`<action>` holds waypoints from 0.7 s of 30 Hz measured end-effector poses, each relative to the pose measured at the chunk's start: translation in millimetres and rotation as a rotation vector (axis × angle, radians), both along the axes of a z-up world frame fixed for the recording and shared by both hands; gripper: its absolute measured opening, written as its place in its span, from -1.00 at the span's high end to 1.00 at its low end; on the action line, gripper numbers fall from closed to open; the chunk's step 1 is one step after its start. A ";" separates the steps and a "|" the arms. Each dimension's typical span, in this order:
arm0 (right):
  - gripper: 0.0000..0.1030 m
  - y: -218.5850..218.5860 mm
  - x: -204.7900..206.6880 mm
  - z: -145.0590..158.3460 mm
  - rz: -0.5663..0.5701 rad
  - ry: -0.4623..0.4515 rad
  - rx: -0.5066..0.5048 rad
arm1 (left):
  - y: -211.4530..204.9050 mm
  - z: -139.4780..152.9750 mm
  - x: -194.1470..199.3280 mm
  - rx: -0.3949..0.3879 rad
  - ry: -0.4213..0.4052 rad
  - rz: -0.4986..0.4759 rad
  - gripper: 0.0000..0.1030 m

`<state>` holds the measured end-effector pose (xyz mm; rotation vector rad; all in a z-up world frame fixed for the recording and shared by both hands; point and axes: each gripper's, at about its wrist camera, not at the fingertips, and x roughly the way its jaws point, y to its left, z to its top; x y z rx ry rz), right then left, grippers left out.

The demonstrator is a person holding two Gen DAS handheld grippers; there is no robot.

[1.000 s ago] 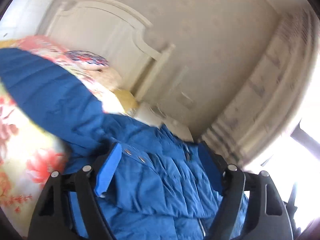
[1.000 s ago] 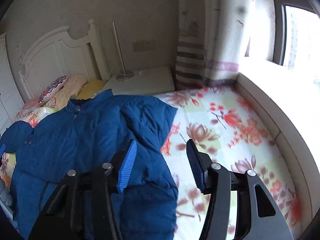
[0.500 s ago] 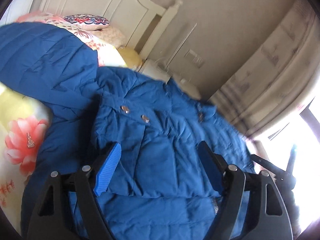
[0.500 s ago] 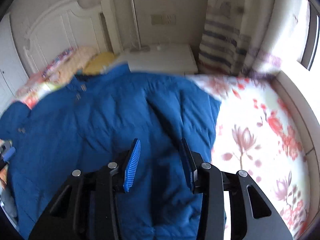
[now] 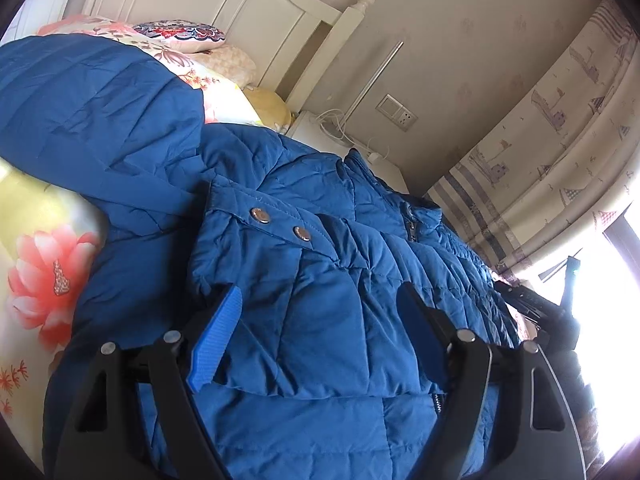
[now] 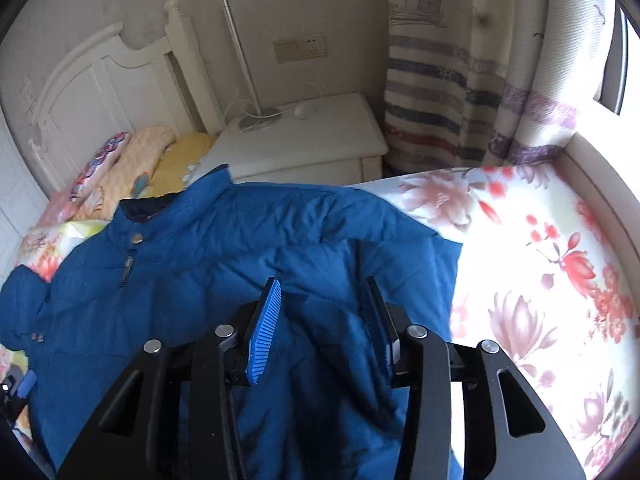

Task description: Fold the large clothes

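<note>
A large blue quilted jacket (image 5: 320, 280) (image 6: 192, 264) lies spread on a bed with a floral sheet (image 6: 552, 280). One sleeve is folded across its front, with two snap buttons (image 5: 280, 224) on the cuff. My left gripper (image 5: 320, 320) hovers open over that folded sleeve, nothing pressed between its blue pads. My right gripper (image 6: 324, 312) is above the jacket's right half near the other folded sleeve; its jaws are opening and only the fabric below shows between them. The right gripper's black frame (image 5: 536, 308) shows at the left wrist view's right edge.
A white headboard (image 6: 104, 92) and pillows (image 6: 132, 164) are at the head of the bed. A white nightstand (image 6: 304, 140) with a lamp base and cable stands beside it. Striped curtains (image 6: 440, 92) and a bright window ledge run along the right.
The left gripper tilted down over the folded sleeve, then held still. The right gripper moved left from the sheet's edge over the jacket; its jaws narrowed, then widened again.
</note>
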<state>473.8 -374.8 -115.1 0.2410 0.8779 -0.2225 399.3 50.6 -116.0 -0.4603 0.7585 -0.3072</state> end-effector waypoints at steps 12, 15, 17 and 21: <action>-0.29 65.5 -73.0 9.3 0.226 0.019 -0.066 | -14.1 0.3 -0.1 0.079 -0.013 -0.025 -0.73; -0.31 68.5 -80.2 -2.5 0.232 0.029 -0.103 | -17.6 -0.2 -0.1 0.093 -0.016 -0.034 -0.79; -0.31 70.4 -91.8 13.0 0.188 0.005 -0.103 | -19.7 -0.2 -0.1 0.104 -0.018 -0.037 -0.81; -0.39 82.2 -108.2 15.3 0.222 -0.032 -0.115 | -25.7 -0.6 1.6 0.130 -0.019 -0.052 -0.89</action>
